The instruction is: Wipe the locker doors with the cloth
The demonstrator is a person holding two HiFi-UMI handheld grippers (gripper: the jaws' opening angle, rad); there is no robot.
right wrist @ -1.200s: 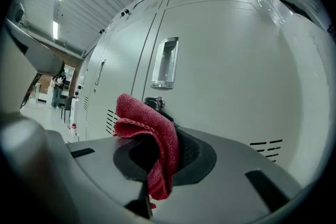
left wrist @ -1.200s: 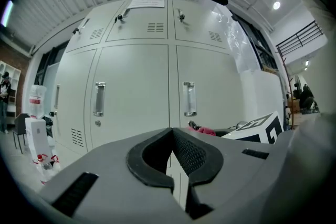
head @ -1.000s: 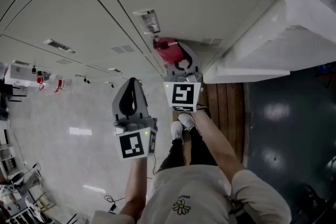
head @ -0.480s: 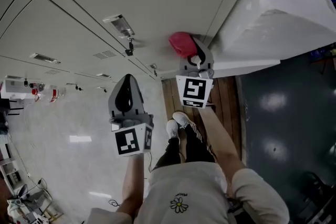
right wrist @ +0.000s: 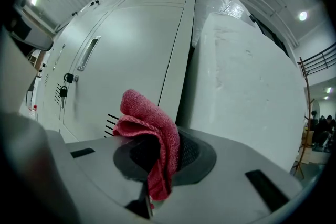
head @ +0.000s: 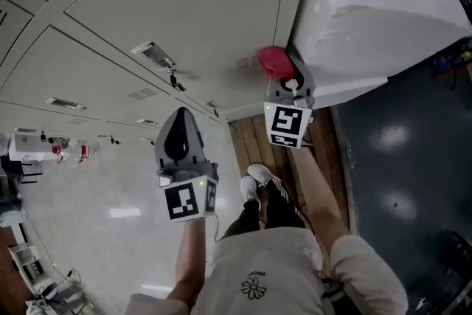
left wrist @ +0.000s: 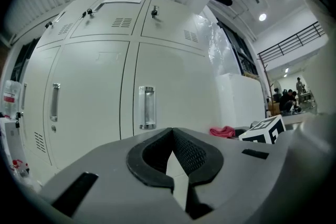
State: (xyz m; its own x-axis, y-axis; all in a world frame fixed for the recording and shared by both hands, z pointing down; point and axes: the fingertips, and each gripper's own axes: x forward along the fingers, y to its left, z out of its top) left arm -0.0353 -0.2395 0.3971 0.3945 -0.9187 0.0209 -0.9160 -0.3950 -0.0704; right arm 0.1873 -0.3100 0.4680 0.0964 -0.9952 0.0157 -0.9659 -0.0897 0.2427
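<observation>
Pale grey locker doors (head: 184, 4) filled the upper left of the head view, with a white plastic-wrapped block (head: 369, 18) standing just beside them on the right. Below was a glossy light floor (head: 96, 195) and a strip of wood boards (head: 251, 136), where the person's white shoes (head: 258, 177) stood.

Right gripper (head: 279, 70) was up near the lower right corner of a door, close to the door's edge next to the wrapped block. Its jaws were clamped on a red cloth (head: 273, 63). In the right gripper view the cloth (right wrist: 152, 134) stuck up from between the jaws and folded over to one side, a tail hanging down the slot. Vent slots (right wrist: 111, 123) and a padlock (right wrist: 63, 91) showed on the door behind it. Could not tell if the cloth touched the door.

Left gripper (head: 181, 114) was held lower and well apart from the right one, off the lockers. In the left gripper view its jaws were together with nothing between them, pointed at a door with a metal handle (left wrist: 146, 107). The cloth (left wrist: 222, 131) showed small at the right there.
</observation>
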